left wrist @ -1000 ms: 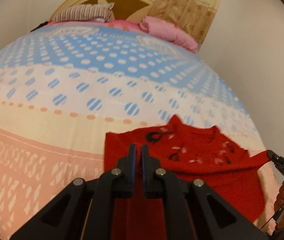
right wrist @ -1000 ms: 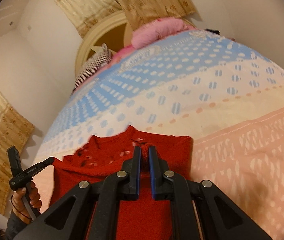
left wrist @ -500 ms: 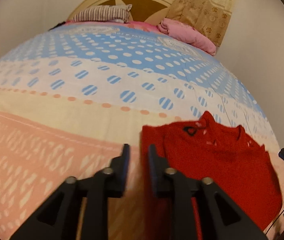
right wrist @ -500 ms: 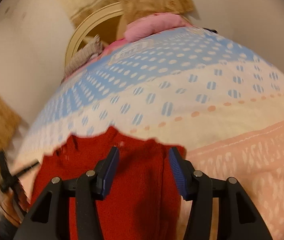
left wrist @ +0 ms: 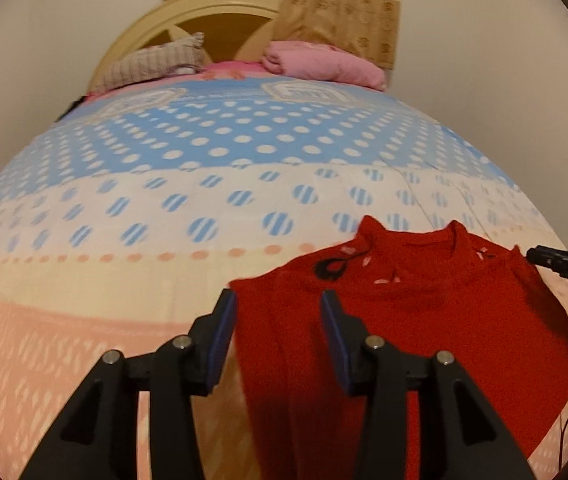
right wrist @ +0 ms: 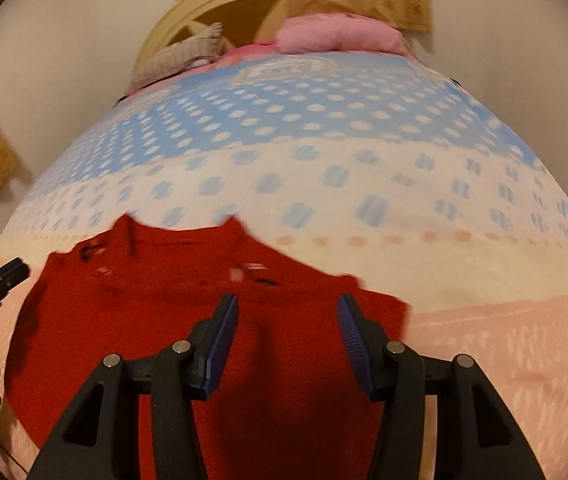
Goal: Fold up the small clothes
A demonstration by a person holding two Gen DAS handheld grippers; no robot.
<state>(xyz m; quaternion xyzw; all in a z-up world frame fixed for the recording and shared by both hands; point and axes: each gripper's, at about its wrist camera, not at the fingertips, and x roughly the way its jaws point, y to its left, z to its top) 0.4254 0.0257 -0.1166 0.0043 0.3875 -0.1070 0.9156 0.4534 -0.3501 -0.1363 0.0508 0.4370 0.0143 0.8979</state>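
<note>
Below, both hand-held grippers (left wrist: pixel 277 312) (right wrist: pixel 287 316), jaws just parted and empty, hide the red sweater's (left wrist: pixel 424 320) hem.

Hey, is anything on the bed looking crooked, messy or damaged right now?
Nothing damaged or spilled. The red knitted sweater lies a bit skewed near the edge of the dotted bedspread, its neckline corners poking up, not yet a tidy fold.

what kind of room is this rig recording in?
A bedroom, most likely in a home: the red garment lies on a bed's dotted bedspread, with a curved headboard, pillows and a window curtain at the far end.
</note>
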